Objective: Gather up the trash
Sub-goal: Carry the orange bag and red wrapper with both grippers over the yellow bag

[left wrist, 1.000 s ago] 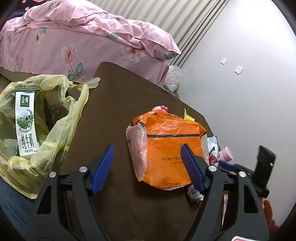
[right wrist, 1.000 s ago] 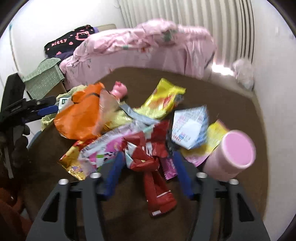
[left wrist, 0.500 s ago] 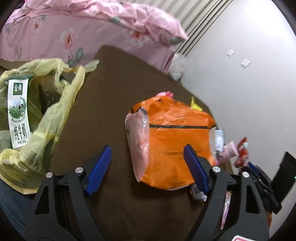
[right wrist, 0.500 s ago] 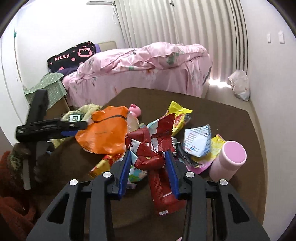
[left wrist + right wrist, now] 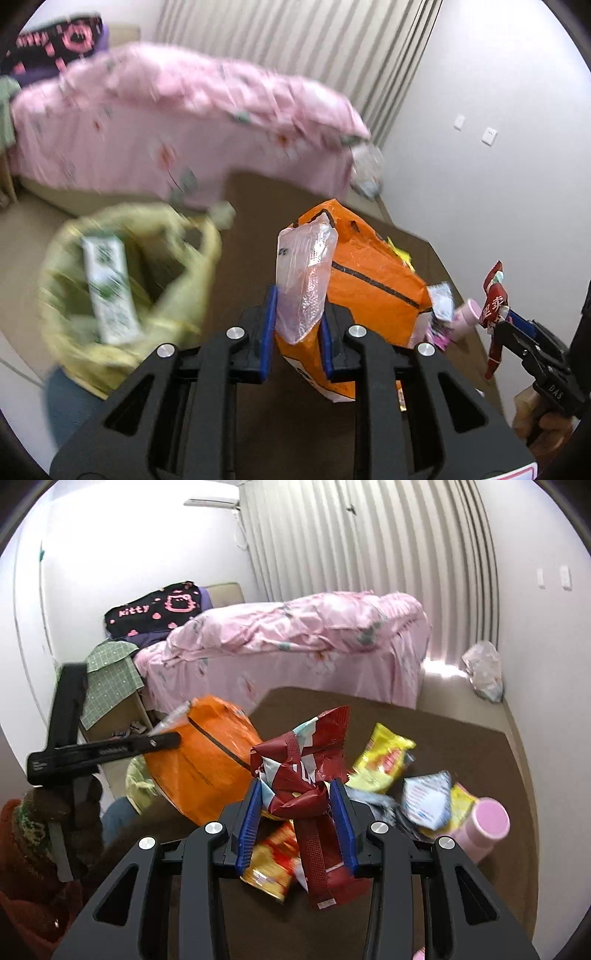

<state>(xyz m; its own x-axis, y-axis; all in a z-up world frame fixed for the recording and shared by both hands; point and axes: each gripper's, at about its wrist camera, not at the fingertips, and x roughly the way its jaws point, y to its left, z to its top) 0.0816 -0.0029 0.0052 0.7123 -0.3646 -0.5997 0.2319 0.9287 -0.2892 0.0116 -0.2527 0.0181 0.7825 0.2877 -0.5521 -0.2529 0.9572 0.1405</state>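
Blue-padded, my left gripper [image 5: 297, 332] has just been closing, and its jaws now pinch the near edge of the orange bag [image 5: 365, 280] together with a clear pinkish bubble pouch [image 5: 304, 280] that stands up between the pads. Held that way, the bag hangs tilted above the brown table [image 5: 243, 258]. Left of it, the yellow trash bag [image 5: 177, 295] gapes open with a white-and-green milk carton [image 5: 109, 288] inside; that whole side is smeared by blur.

My right gripper [image 5: 299, 819] is clamped on a crumpled red wrapper [image 5: 303, 771], whose long tail droops below the pads. Under and beside it on the table lie a yellow snack packet [image 5: 384, 757], a white-and-blue packet [image 5: 424, 797], a red-and-gold packet [image 5: 275, 860] and a pink cup [image 5: 487, 823] on its side.

Both grippers point downward at a slant. In the right view, my left hand [image 5: 55, 805] shows only as a dark gloved shape around the handle, with the arm cut off at the edge. The pink bed [image 5: 295, 646] behind is soft and hard to read in the left view.
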